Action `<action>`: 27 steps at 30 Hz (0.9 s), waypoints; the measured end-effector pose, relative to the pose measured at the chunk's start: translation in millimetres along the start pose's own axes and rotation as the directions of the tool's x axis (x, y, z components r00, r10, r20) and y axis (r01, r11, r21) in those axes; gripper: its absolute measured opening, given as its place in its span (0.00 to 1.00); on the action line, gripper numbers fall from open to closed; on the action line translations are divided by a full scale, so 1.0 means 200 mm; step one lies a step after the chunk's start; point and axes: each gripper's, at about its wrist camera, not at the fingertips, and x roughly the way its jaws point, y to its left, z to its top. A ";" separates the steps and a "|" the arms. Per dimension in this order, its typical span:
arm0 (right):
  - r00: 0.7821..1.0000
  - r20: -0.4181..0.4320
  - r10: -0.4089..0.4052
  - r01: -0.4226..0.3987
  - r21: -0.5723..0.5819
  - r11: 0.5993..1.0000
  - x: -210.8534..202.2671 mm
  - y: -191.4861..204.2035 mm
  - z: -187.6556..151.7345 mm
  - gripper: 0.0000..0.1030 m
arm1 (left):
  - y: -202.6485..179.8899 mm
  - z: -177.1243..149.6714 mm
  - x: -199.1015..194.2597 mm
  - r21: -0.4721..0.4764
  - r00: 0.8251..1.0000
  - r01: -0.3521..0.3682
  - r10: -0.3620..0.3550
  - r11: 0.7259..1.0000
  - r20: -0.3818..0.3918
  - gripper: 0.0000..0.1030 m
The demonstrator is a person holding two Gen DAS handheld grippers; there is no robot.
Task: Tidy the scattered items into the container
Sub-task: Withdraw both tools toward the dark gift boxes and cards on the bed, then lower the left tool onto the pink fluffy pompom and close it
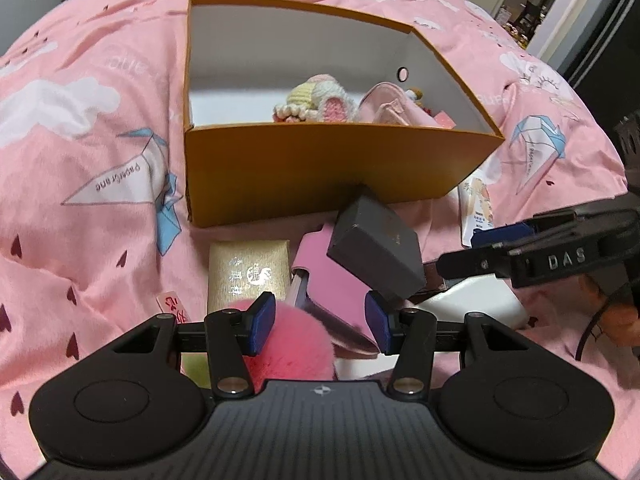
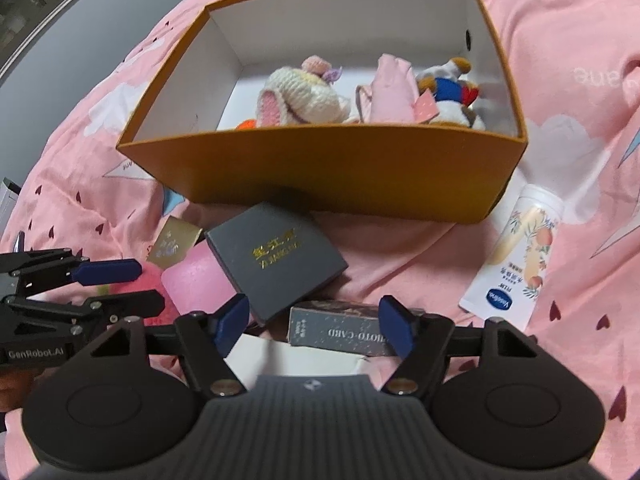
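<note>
An orange cardboard box [image 1: 320, 168] [image 2: 320, 172] stands on the pink bedspread with a crocheted toy [image 2: 304, 98], a pink pouch [image 2: 390, 88] and a plush duck [image 2: 452, 88] inside. In front of it lie a dark grey box [image 1: 376, 248] [image 2: 276, 260], a gold box [image 1: 248, 272], a pink case [image 1: 324, 280], a pink pompom [image 1: 296, 344] and a dark card box [image 2: 340, 328]. My left gripper [image 1: 320, 322] is open just above the pompom and the pink case. My right gripper [image 2: 314, 326] is open around the card box.
A white lotion tube [image 2: 516, 260] lies right of the box. A white object [image 1: 476, 300] lies under the right gripper's fingers [image 1: 500, 256]. A small red packet [image 1: 172, 304] lies left of the gold box. A doorway [image 1: 532, 4] shows at the far right.
</note>
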 end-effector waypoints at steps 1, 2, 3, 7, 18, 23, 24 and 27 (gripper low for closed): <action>1.000 0.000 -0.002 0.002 -0.007 1.000 0.00 0.01 0.00 0.72 | 0.01 0.00 0.01 -0.009 1.000 0.000 0.000 1.000 -0.004 0.57; 1.000 0.001 -0.004 0.004 -0.016 1.000 0.00 0.02 0.00 0.72 | 0.01 0.01 0.02 -0.018 1.000 0.002 -0.002 1.000 -0.009 0.57; 1.000 0.003 -0.005 0.005 -0.025 1.000 0.01 0.02 0.01 0.72 | 0.02 0.01 0.04 -0.027 1.000 0.003 -0.004 1.000 -0.017 0.57; 1.000 0.007 -0.005 0.005 -0.045 0.999 0.02 0.05 0.03 0.72 | 0.03 0.02 0.09 -0.036 0.999 0.008 -0.010 0.999 -0.048 0.57; 1.000 -0.010 -0.028 0.028 -0.031 0.999 0.04 0.02 0.04 0.73 | 0.02 0.04 0.14 -0.032 0.997 0.024 -0.027 0.999 -0.067 0.48; 0.998 0.008 -0.060 0.060 -0.002 0.998 0.02 -0.03 0.05 0.73 | 0.01 0.04 0.11 -0.039 0.998 0.042 -0.044 0.998 -0.053 0.40; 0.998 0.015 -0.067 0.067 0.008 0.998 0.00 -0.04 0.05 0.73 | 0.01 0.04 0.10 -0.041 0.997 0.056 -0.057 0.998 -0.044 0.40; 0.996 0.031 -0.090 0.088 0.044 0.995 -0.03 -0.10 0.06 0.73 | 0.01 0.04 0.07 -0.034 0.994 0.107 -0.107 0.994 -0.020 0.38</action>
